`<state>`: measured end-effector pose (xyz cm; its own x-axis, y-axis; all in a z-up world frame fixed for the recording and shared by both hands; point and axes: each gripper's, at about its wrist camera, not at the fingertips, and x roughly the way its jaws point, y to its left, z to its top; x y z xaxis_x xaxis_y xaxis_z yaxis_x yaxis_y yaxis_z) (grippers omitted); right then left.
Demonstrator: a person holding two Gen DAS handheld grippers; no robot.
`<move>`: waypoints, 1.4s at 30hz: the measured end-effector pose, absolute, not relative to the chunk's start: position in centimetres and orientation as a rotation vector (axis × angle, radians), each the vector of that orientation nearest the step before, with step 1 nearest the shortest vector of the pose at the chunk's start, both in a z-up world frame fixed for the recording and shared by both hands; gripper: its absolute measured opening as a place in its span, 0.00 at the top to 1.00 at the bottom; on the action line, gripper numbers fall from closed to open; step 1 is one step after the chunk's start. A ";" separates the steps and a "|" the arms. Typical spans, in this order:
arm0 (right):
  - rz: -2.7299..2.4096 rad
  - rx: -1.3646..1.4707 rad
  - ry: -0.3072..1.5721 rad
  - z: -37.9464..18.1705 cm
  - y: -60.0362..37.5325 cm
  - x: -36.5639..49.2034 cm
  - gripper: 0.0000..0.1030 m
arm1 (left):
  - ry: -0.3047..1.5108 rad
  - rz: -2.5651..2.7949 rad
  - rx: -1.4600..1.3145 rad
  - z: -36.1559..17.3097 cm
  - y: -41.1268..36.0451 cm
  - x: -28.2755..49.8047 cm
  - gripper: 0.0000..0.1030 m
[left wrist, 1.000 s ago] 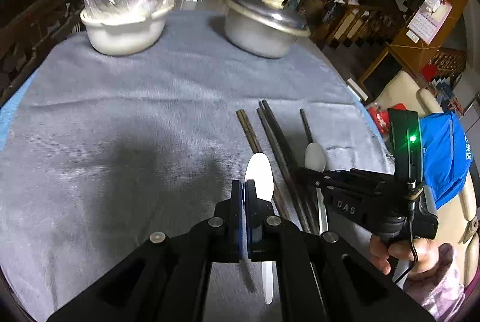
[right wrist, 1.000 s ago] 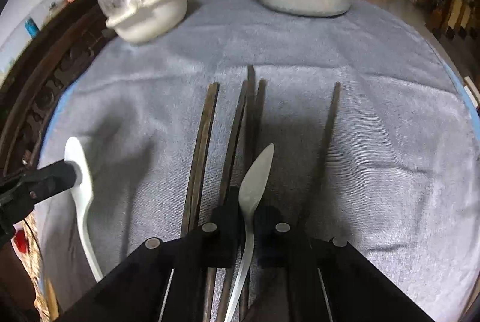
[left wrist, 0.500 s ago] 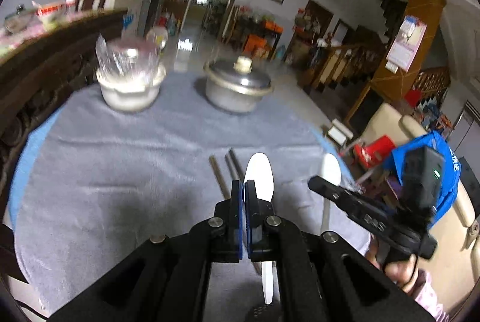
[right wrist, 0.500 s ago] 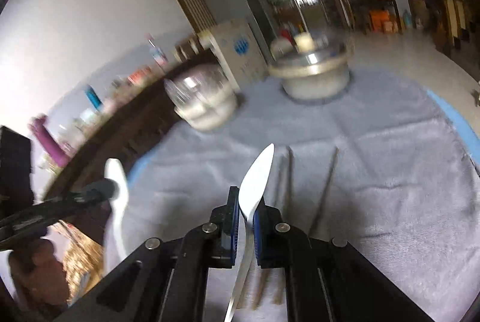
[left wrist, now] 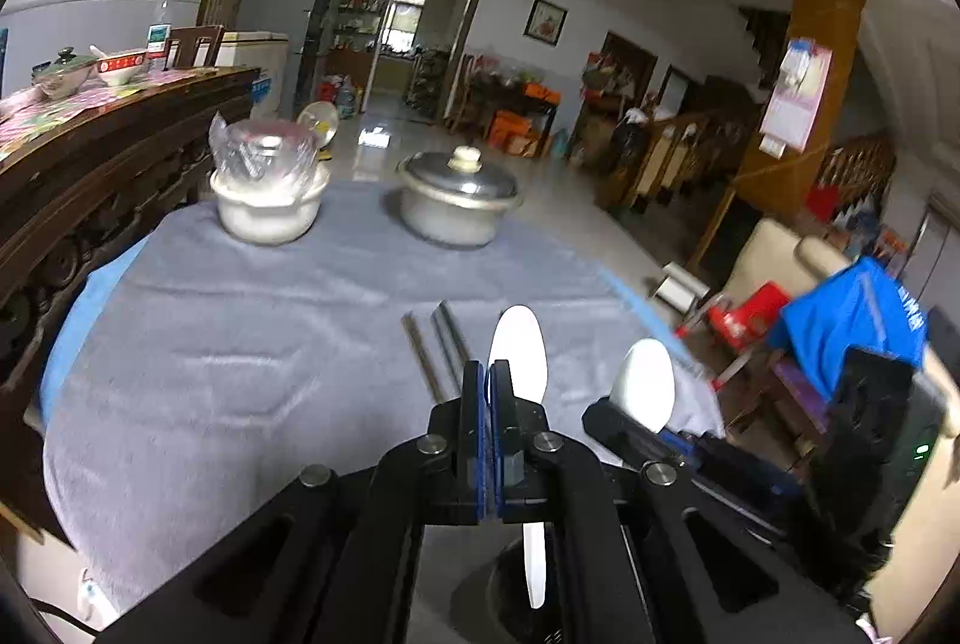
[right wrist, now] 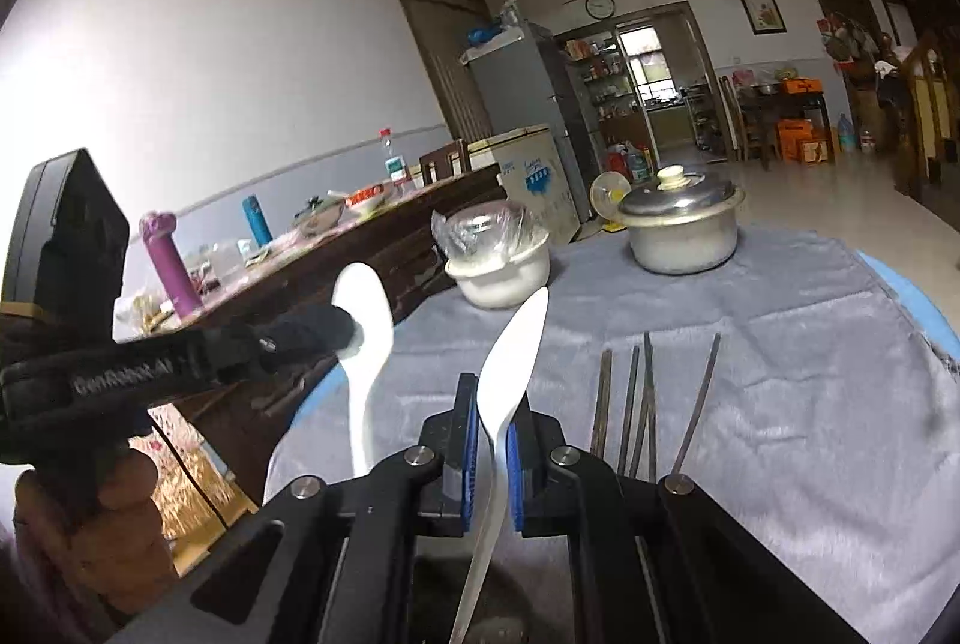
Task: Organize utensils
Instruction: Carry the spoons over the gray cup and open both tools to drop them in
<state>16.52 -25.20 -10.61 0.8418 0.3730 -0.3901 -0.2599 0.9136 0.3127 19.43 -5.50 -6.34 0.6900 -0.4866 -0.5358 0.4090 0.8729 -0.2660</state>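
My left gripper (left wrist: 487,381) is shut on a white spoon (left wrist: 517,353), bowl end up and handle hanging below the jaws. Beside it on the right, my right gripper (left wrist: 606,417) holds a second white spoon (left wrist: 649,385). In the right wrist view the right gripper (right wrist: 492,428) is shut on that spoon (right wrist: 517,344), seen edge-on. The left gripper (right wrist: 339,329) reaches in from the left with its spoon (right wrist: 367,305). Both spoons hang in the air above the table's near edge. Several dark chopsticks (right wrist: 642,404) lie side by side on the grey cloth (right wrist: 780,356), also seen as chopsticks (left wrist: 437,350).
A white bowl covered in plastic film (left wrist: 267,203) and a lidded metal pot (left wrist: 459,206) stand at the far side of the cloth (left wrist: 210,344). A dark wooden sideboard (left wrist: 90,176) runs along the left. A person's hand (right wrist: 90,500) grips the left tool. A chair with blue cloth (left wrist: 858,314) is at right.
Both grippers have risen off the cloth with their spoons and drawn back toward the near edge. The views have tilted up, and the chopsticks stay where they lay.
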 end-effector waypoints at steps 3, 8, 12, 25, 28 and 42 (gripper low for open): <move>0.330 0.221 0.469 -11.3 -24.7 16.4 0.91 | 0.657 -0.497 -0.130 -7.1 -5.4 18.8 0.98; 0.310 0.157 0.471 -11.5 -23.6 15.5 0.91 | 0.693 -0.488 -0.140 -8.4 -5.1 18.6 0.98; 0.278 0.129 0.488 -11.9 -23.3 15.0 0.91 | 0.710 -0.485 -0.127 -8.8 -5.4 18.6 0.98; 0.256 0.097 0.515 -11.8 -22.6 13.6 0.91 | 0.755 -0.485 -0.121 -9.3 -5.0 17.9 0.98; 0.256 0.097 0.518 -11.4 -22.5 13.0 0.75 | 0.758 -0.484 -0.131 -9.1 -4.4 17.6 0.98; -0.121 -0.010 0.535 -6.7 -24.4 13.1 0.39 | 0.747 -0.416 -0.185 -7.6 -1.0 17.3 0.88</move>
